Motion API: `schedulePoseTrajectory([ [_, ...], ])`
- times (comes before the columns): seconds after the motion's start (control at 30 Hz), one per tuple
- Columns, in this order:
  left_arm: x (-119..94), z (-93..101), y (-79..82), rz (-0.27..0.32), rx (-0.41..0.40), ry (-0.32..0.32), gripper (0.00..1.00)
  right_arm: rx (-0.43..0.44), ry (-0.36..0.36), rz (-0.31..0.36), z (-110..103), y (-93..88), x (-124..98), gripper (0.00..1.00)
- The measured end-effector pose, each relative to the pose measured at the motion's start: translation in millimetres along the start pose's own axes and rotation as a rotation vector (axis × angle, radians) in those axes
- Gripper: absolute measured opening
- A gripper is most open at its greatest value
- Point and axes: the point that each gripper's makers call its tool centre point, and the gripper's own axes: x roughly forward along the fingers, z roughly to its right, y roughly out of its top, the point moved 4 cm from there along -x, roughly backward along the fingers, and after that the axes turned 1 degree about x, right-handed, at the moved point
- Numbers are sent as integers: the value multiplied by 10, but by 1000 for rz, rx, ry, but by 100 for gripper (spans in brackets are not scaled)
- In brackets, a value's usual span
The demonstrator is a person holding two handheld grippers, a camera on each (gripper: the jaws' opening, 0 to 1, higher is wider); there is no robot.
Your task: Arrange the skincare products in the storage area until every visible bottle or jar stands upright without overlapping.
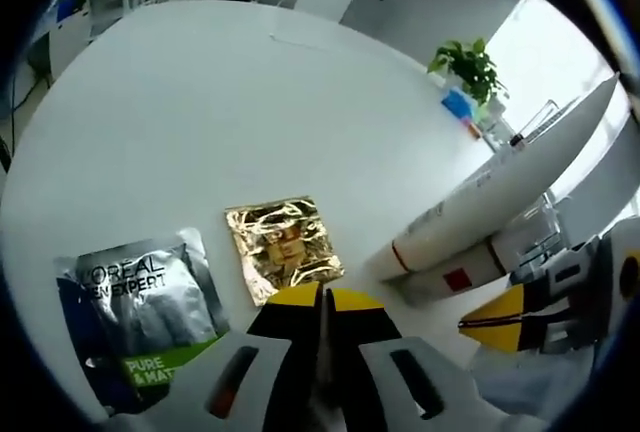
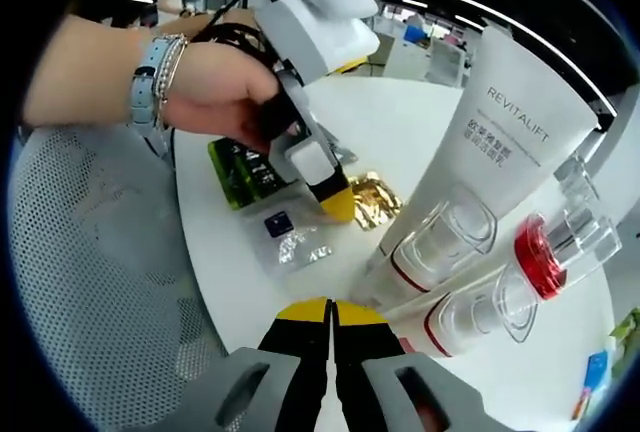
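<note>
Both grippers, left [image 1: 322, 304] & right [image 2: 329, 310], jaws together, empty; tubes [image 2: 480, 182] lie flat, so uprighting is pending.

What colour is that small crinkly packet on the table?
Shiny gold foil packet, clearest in the left gripper view.

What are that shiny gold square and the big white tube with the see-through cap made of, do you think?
The gold square looks like crinkled metallic foil: it is mirror-bright, with sharp creases catching the light. The white tube looks like smooth, matte, soft plastic, with printed lettering; its cap looks like clear, glossy hard plastic, since you can see through it.
</note>
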Motion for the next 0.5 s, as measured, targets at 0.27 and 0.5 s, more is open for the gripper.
schedulePoseTrajectory([
  [0.27, -133, 151, 174, 77, 28, -58, 3, 4, 11, 51, 12, 73, -75, 0],
  [0.5, -451, 545, 284, 131, 174, -209, 3, 134, 72, 176, 75, 190, -350, 0],
])
